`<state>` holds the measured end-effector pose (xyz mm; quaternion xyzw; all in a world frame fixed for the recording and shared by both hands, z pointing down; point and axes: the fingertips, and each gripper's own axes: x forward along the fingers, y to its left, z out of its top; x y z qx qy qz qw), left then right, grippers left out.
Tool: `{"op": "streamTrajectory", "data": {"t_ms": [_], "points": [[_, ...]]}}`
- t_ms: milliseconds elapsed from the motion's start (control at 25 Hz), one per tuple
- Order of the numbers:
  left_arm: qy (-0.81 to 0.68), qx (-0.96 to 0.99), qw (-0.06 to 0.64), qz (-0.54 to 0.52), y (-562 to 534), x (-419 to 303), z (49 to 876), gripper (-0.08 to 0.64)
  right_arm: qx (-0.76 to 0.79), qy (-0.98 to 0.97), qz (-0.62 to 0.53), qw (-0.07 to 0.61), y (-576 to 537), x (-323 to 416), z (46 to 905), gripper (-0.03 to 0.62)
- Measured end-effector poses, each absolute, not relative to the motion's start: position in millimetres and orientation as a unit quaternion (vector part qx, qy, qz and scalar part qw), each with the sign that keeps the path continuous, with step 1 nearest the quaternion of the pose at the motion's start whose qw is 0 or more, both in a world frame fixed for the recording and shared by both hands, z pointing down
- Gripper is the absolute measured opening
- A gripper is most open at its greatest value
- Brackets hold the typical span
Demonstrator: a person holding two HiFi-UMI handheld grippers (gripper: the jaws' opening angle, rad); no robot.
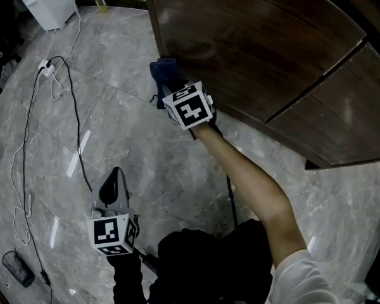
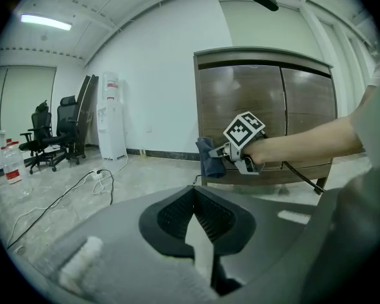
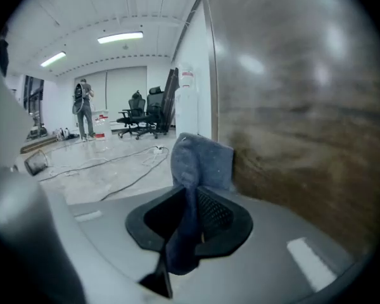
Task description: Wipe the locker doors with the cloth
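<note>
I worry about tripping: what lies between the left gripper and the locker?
Left gripper view: bare floor, with the right gripper holding the cloth by the locker; a cable lies left.

Cloth dark blue-grey. Locker doors dark brown woodgrain. Floor grey marble, pale veins. Left hand-held gripper and right hand-held gripper: grey bodies, black jaw pads, white cubes with black squares. Wall white.

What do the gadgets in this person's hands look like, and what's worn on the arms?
The left gripper and the right gripper are grey two-jaw tools with black ribbed pads. Each carries a white cube printed with black square markers. A black cable trails from the right one. The left arm wears a black sleeve, the right a short white sleeve.
</note>
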<state>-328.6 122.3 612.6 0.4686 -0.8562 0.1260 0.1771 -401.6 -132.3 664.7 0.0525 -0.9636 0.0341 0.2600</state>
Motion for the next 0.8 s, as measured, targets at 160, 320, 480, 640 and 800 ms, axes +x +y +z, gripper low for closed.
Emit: {"op": "streamTrajectory", "data": {"t_ms": [160, 320, 480, 640, 800], "points": [[-0.86, 0.469, 0.155, 0.128, 104.7, -315.5, 585.9, 0.002, 0.016, -0.977, 0.032, 0.212, -115.9, -382.6, 603.4, 0.061], [-0.864, 0.466, 0.139, 0.131, 89.4, -299.3, 537.5, 0.002, -0.022, -0.984, 0.03, 0.175, -94.2, -351.4, 530.7, 0.061], [-0.857, 0.479, 0.14, 0.132, 72.6, -274.1, 459.0, 0.002, -0.04, -0.983, 0.046, 0.171, -81.2, -306.2, 456.5, 0.061], [-0.845, 0.499, 0.137, 0.134, 55.0, -254.8, 365.6, 0.002, -0.028, -0.981, 0.078, 0.177, -82.2, -245.7, 386.3, 0.061], [-0.834, 0.519, 0.135, 0.132, 40.1, -238.2, 271.6, 0.002, 0.014, -0.979, 0.107, 0.175, -86.6, -176.2, 309.5, 0.061]]}}
